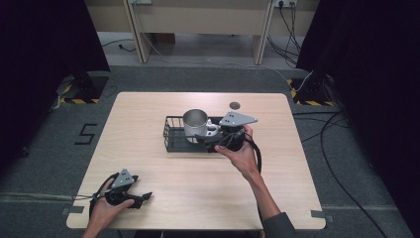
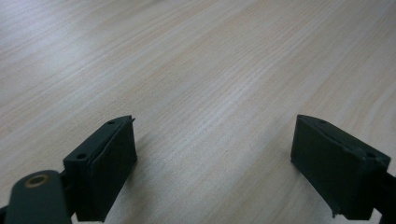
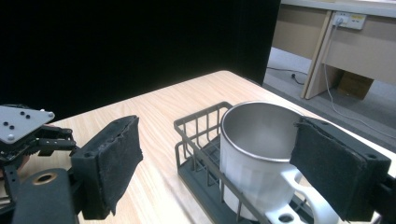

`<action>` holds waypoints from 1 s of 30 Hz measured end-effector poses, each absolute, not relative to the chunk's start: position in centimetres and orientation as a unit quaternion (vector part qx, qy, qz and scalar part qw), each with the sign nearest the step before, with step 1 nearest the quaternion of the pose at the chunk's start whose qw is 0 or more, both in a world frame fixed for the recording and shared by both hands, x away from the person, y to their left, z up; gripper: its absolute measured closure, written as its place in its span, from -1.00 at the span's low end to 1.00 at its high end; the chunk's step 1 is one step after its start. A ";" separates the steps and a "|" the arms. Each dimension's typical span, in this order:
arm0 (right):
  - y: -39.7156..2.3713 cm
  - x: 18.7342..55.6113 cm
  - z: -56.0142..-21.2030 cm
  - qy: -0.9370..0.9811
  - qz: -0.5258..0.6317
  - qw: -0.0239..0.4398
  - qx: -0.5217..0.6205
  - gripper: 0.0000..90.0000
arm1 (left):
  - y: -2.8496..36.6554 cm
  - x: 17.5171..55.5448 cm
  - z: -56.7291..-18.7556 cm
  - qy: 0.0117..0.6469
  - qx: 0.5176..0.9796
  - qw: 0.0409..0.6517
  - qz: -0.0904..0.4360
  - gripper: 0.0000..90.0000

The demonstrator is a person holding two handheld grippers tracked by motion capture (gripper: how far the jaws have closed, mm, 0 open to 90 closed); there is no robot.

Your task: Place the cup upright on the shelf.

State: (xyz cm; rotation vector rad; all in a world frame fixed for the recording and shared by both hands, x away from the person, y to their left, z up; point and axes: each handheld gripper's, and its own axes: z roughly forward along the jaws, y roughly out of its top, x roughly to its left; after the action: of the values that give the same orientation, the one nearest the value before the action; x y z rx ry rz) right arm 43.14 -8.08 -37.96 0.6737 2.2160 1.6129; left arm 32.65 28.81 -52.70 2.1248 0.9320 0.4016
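Wood-grain table (image 1: 198, 183) carries everything here. At its near left corner the left hand-held gripper (image 1: 146, 197) lies low over the bare top, held in the person's left hand (image 1: 106, 208), with its jaws pointing right along the near edge. In the left gripper view those two black jaws stand wide apart with nothing but pale wood between them, so this one is open and empty.

Toward the middle of the table sits a black wire basket (image 1: 174, 134), oblong, with its long axis running left to right across the table. Its left part is bare; a mug (image 1: 195, 124) stands upright in its middle, mouth up. The mug is white outside and metal-grey inside, and it looks empty. Its handle (image 3: 306, 198) points right in the high view, toward the right hand-held gripper (image 1: 202, 137).

That gripper, held in the person's right hand (image 1: 242, 153), comes in from the right side of the basket with its jaws pointing left at the mug. In the right gripper view its foam-faced jaws are spread wide: the right-hand one overlaps the mug's rim and handle side, while the left-hand one hangs well clear over the table beside the basket (image 3: 201, 154). It is open and grips nothing; whether the near pad touches the mug cannot be told.
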 end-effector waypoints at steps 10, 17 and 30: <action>-8.9 41.9 -38.6 0.773 0.565 0.156 0.243 -0.66 | 28.8 32.6 -52.7 0.366 0.834 0.383 0.157 -0.71; -9.4 41.2 -39.1 0.770 0.567 0.154 0.250 -0.65 | 28.8 32.7 -52.7 0.365 0.834 0.383 0.157 -0.71; -10.2 40.0 -40.0 0.769 0.562 0.156 0.261 -0.65 | 28.8 32.7 -52.7 0.365 0.834 0.383 0.158 -0.71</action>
State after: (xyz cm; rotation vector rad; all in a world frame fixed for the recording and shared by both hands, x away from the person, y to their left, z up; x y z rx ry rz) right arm 40.03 -10.22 -40.05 0.7475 2.2027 1.6079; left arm 32.66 28.81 -52.70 2.1253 0.9316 0.4028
